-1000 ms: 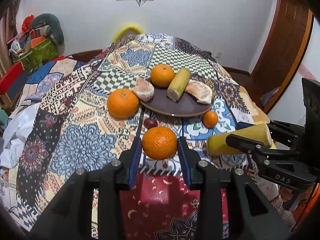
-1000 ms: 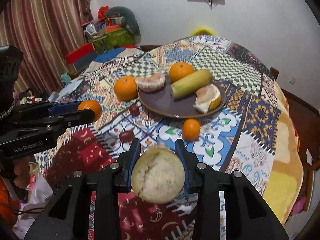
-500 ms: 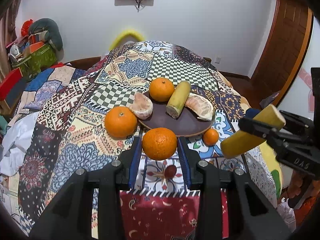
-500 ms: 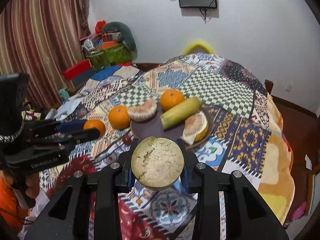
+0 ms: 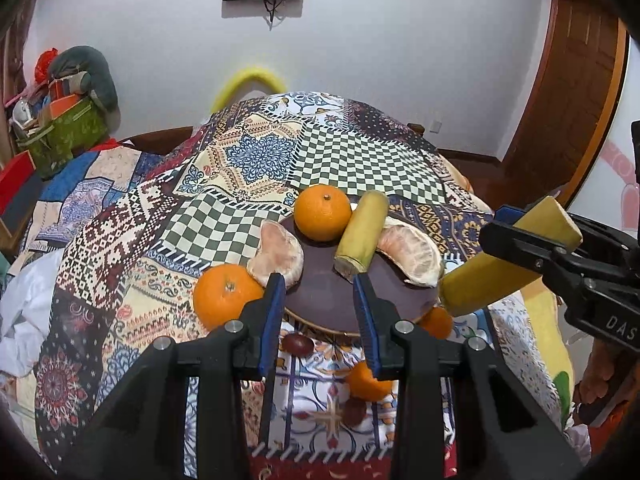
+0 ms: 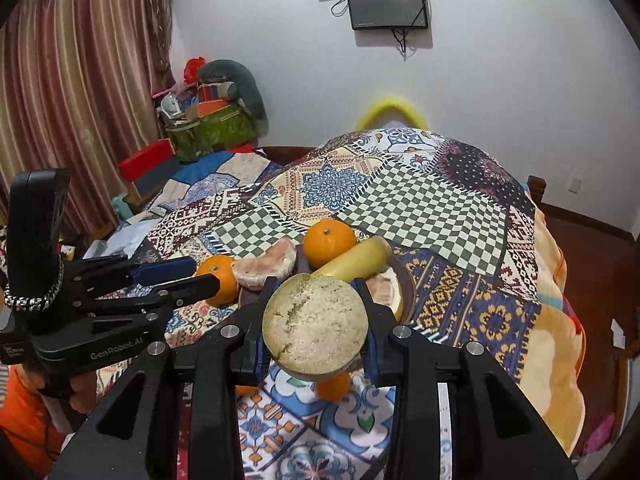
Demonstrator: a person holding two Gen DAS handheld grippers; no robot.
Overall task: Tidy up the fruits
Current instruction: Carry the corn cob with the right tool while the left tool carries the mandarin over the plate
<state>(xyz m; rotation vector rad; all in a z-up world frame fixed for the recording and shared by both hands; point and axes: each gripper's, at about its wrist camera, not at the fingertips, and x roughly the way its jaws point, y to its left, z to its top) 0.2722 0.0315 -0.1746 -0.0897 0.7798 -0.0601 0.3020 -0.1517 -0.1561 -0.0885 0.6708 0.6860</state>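
A dark round plate (image 5: 320,276) on the patchwork cloth holds an orange (image 5: 322,212), a yellow stalk piece (image 5: 362,232) and two peeled citrus segments (image 5: 276,252). My left gripper (image 5: 320,312) hovers at the plate's near rim, jaws apart with nothing between them. Just below its fingers a loose orange (image 5: 366,380) shows over the cloth. My right gripper (image 6: 316,320) is shut on a second yellow stalk piece (image 6: 316,324), whose cut end faces the camera. That second stalk piece (image 5: 500,272) hangs at the plate's right edge. The left gripper (image 6: 204,274) is at the plate's left.
Another orange (image 5: 226,294) touches the plate's left side and a small one (image 5: 438,322) sits at its right rim. Two dark red fruits (image 5: 298,343) lie on the cloth in front. Cluttered bags (image 5: 64,128) stand far left. The table edge drops off on the right.
Both grippers have moved toward the plate. The orange that sat between the left jaws is gone from them; an orange now shows lower, over the cloth. The right gripper still holds its stalk piece.
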